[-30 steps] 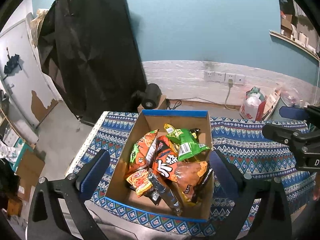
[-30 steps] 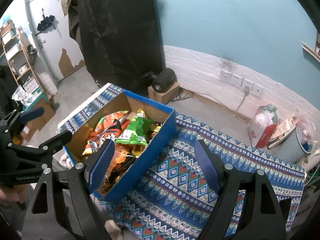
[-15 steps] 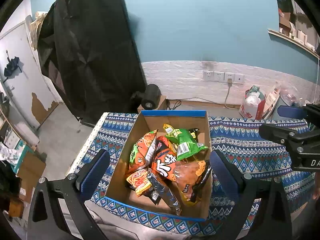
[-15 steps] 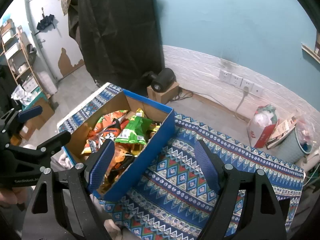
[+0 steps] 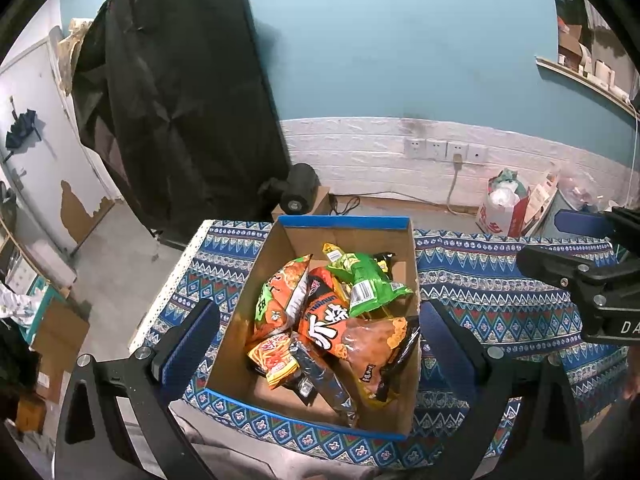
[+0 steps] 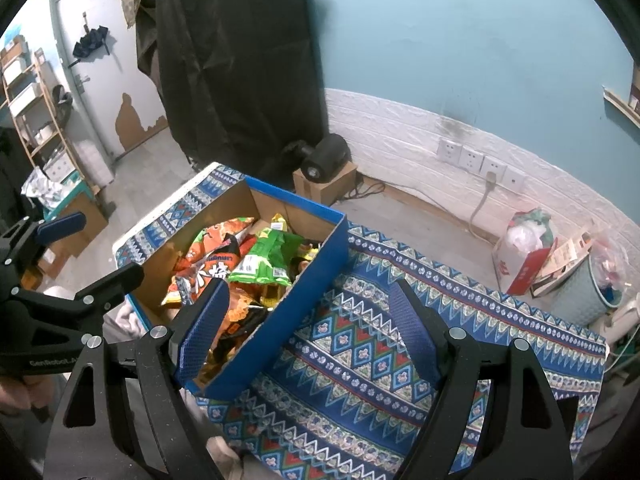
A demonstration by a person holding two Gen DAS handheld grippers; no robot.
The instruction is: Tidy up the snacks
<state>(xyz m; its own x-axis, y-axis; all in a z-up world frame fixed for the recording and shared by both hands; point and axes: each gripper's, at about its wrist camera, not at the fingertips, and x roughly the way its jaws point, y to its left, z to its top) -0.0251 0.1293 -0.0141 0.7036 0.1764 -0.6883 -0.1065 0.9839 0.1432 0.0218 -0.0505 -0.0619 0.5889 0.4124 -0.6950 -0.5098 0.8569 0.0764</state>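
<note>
We see a cardboard box (image 5: 404,248) with blue edges on the tabletop (image 5: 500,264), full of bright snack bags (image 5: 340,320), orange, red and green. Our left gripper (image 5: 318,332) hangs over the box, fingers wide apart. Our right gripper (image 6: 306,328) is beside it, fingers wide apart and empty.

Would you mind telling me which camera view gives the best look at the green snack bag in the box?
The left wrist view: the green snack bag lies in full sight on top of the pile, barcode up. The right wrist view shows it too, but smaller and at a slant behind the box wall.
</note>
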